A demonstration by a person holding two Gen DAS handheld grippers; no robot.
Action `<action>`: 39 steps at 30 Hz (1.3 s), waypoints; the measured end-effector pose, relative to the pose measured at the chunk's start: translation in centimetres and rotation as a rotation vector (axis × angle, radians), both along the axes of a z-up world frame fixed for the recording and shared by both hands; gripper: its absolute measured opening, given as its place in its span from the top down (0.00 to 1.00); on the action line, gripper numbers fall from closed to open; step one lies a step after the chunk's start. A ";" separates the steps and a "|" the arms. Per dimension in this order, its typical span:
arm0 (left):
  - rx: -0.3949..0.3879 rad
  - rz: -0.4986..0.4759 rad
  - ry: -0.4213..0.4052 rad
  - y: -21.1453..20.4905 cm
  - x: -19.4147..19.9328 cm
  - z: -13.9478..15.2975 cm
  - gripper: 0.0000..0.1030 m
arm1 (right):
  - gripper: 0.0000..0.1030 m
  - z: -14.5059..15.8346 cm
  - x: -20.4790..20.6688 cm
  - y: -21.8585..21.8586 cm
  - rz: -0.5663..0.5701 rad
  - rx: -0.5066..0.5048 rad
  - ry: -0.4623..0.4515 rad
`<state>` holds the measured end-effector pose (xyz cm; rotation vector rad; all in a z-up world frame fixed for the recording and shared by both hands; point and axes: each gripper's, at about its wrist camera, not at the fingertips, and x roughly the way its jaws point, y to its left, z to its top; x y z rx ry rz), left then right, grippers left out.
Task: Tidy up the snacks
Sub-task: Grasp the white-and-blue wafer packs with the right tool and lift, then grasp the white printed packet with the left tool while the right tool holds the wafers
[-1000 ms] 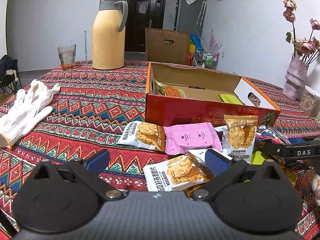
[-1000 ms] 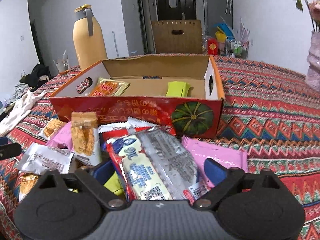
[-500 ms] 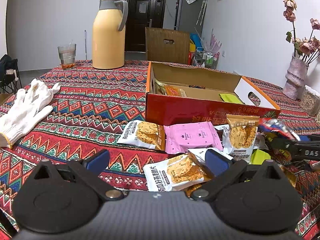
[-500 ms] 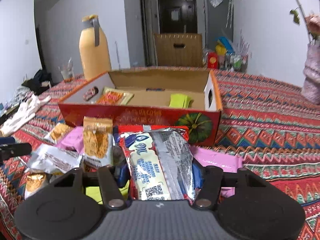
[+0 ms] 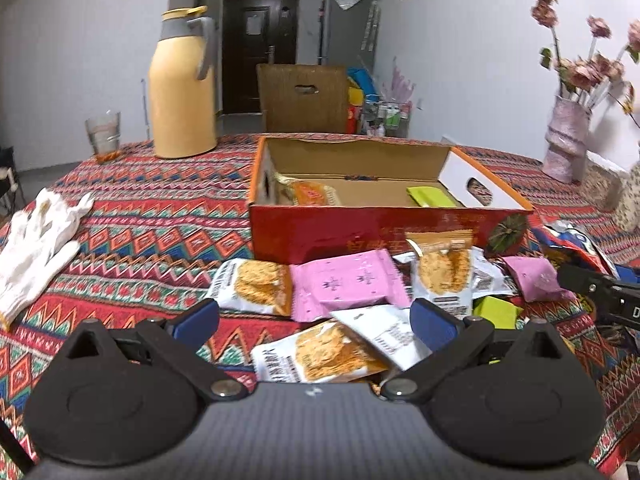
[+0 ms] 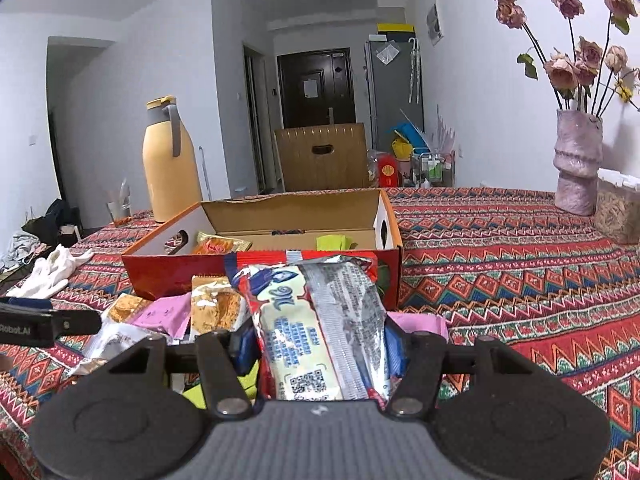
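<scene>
An open red cardboard box sits mid-table with an orange packet and a green packet inside. Several snack packets lie in front of it: oat crisp packets, a pink packet. My right gripper is shut on a red, white and silver snack packet, held above the pile in front of the box. My left gripper is open and empty, over an oat crisp packet near the table's front.
A yellow thermos and a glass stand at the back left. White gloves lie at the left. A vase of flowers and a jar stand at the right. A chair is behind the table.
My right gripper closed on the red and silver packet and lifted it off the pile. My left gripper stayed open and shifted a little.
</scene>
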<state>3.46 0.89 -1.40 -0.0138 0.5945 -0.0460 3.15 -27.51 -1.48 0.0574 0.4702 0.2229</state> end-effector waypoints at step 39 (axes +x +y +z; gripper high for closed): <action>0.106 -0.265 0.062 -4.1 2.0 -2.3 0.50 | 0.43 -0.6 -1.6 -0.3 0.003 0.037 0.014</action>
